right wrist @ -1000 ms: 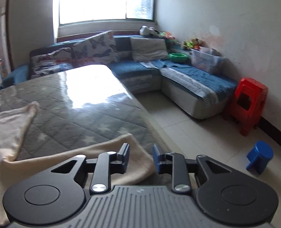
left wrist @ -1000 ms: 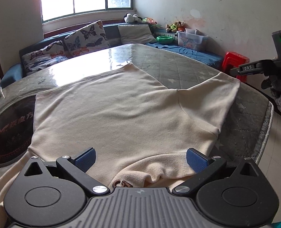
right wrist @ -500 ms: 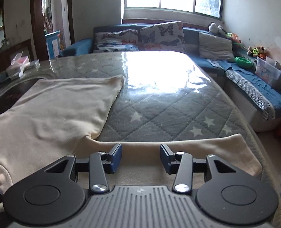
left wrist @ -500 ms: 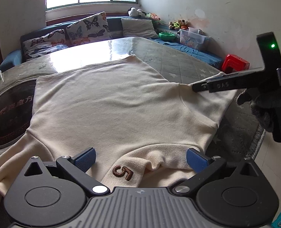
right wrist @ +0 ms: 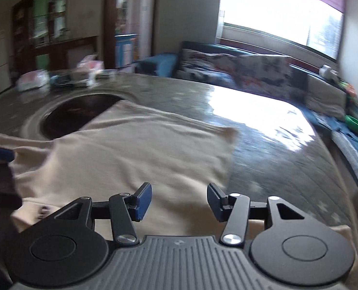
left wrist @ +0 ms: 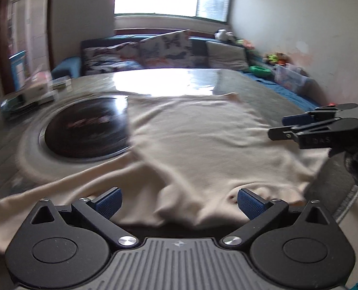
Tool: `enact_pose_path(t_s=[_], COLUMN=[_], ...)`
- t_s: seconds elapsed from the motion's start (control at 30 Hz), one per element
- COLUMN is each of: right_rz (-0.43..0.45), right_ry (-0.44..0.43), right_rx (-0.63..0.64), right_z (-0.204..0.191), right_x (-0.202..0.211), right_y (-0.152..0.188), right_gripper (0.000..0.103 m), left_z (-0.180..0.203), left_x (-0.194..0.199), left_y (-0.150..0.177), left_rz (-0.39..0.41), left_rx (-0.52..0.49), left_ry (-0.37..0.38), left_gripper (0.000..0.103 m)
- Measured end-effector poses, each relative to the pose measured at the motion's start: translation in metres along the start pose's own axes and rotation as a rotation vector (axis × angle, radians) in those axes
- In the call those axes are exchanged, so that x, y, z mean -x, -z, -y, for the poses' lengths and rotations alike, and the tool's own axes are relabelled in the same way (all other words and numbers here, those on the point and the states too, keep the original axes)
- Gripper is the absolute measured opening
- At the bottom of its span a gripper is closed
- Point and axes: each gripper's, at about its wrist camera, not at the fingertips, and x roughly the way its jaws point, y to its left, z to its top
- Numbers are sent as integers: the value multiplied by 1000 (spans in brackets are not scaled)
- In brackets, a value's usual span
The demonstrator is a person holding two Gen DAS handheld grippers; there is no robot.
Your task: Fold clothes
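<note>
A cream sweater (left wrist: 203,145) lies spread flat on the grey quilted table, its collar at the near edge; it also shows in the right wrist view (right wrist: 135,149). My left gripper (left wrist: 179,201) is open and empty, just above the near hem by the left shoulder. My right gripper (right wrist: 179,200) is open and empty over the sweater's right side. The right gripper also shows in the left wrist view (left wrist: 300,128), hovering above the sweater's right part. One blue pad of the left gripper (right wrist: 0,153) shows at the left edge of the right wrist view.
The table (right wrist: 263,145) has a dark round inset (left wrist: 87,133) partly under the sweater. Boxes and small items (left wrist: 33,94) stand at its far left. A blue sofa with butterfly cushions (left wrist: 164,48) runs behind, under the window.
Both grippers swung to the left, so the views now look across the sweater toward the dark inset. The right gripper opened wider and moved inward over the sweater. The frames are motion-blurred.
</note>
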Motion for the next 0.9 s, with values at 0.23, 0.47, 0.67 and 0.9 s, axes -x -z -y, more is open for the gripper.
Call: enact_pose_path(t_s=[0.23, 0.47, 0.67, 0.9], right_rz=[-5, -33, -39, -46], right_ry=[-166, -200, -200, -204], right_rx=[194, 222, 229, 231], right_z=[-64, -78, -77, -78], right_x=[-15, -24, -23, -26], right_y=[-8, -9, -8, -8], right_gripper=[52, 52, 53, 53], left_z=[-66, -121, -133, -131], left_x=[28, 40, 34, 31], left_y=[20, 31, 35, 29], left_rz=[-9, -4, -7, 18], left_rx=[217, 447, 518, 463], left_ry=[-236, -425, -470, -474], left_gripper=[103, 103, 99, 39])
